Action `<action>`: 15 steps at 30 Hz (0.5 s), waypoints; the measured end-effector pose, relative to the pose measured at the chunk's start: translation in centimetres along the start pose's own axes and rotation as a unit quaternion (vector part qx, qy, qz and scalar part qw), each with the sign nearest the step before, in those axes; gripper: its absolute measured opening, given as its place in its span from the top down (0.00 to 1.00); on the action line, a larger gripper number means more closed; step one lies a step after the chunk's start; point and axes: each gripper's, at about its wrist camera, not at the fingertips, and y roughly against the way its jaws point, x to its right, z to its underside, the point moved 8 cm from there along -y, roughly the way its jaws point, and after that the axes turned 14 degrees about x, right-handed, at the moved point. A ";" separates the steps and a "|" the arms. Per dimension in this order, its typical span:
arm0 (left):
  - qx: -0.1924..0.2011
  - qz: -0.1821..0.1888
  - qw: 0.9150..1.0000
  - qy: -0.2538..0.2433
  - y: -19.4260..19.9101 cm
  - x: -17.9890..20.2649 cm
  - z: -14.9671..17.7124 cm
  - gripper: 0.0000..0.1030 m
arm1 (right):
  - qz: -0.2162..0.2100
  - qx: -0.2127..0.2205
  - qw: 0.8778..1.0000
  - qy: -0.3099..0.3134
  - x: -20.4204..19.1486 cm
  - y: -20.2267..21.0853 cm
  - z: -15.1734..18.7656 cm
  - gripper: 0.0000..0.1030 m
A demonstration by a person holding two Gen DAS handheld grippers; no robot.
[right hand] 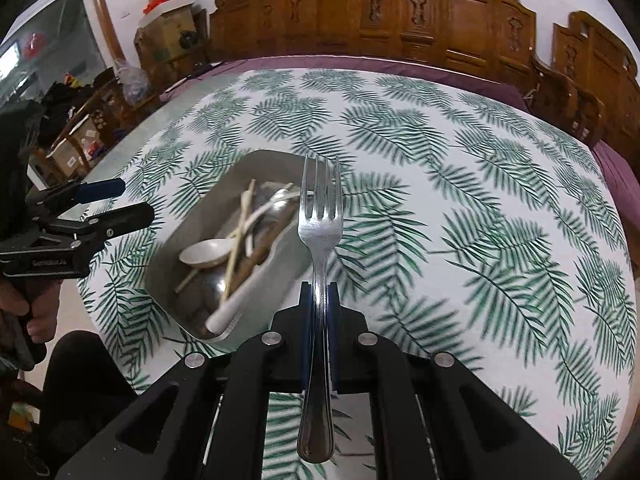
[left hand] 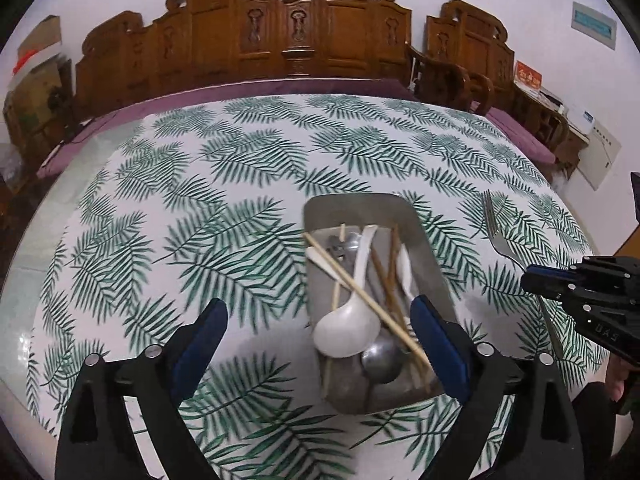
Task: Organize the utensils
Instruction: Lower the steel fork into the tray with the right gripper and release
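Both tools are held above the counter and angled steeply downward. The left tool [left hand: 320, 340] is positioned over the near end of a metal tray [left hand: 320, 208], while the right tool [right hand: 319, 292] is held just to the right of that tray, over bare cloth. Part of a hand [right hand: 24, 304] is seen gripping the left tool's handle at the left edge of the right wrist view.

The counter [left hand: 240, 160] is covered with a white cloth printed with green fern leaves. Carved wooden chairs [left hand: 296, 28] are lined along its far side against a pale wall, with purple cushions seen below them. Cardboard boxes [right hand: 168, 32] are stacked in the room's left corner.

The left tool's jaws are spread wide, and nothing is pressed between the blue pads [left hand: 200, 340]. In the tray beneath lie a white spoon [left hand: 348, 332], a metal spoon [left hand: 382, 356], pale chopsticks [left hand: 360, 292] and brown chopsticks [left hand: 390, 280], crossed over one another. The right tool is closed on a metal fork [right hand: 322, 232], clamped at the handle, with the tines pointed away from the camera and the handle end projecting back toward it.
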 end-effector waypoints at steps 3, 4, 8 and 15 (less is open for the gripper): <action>0.002 -0.006 1.000 0.001 0.4 -1.1 0.2 0.13 | -0.007 -0.002 1.000 0.003 -1.2 -0.7 -0.4 0.92; 0.002 -0.008 1.000 0.002 0.6 -1.4 0.2 0.13 | -0.010 -0.003 1.000 0.004 -1.7 -1.1 -0.6 0.92; 0.004 -0.013 1.000 0.009 1.1 -2.9 0.5 0.13 | -0.020 -0.005 1.000 0.005 -3.2 -2.2 -1.2 0.92; 0.006 -0.021 1.000 0.013 1.5 -4.2 0.8 0.13 | -0.040 -0.009 0.999 0.002 -6.1 -4.4 -2.8 0.92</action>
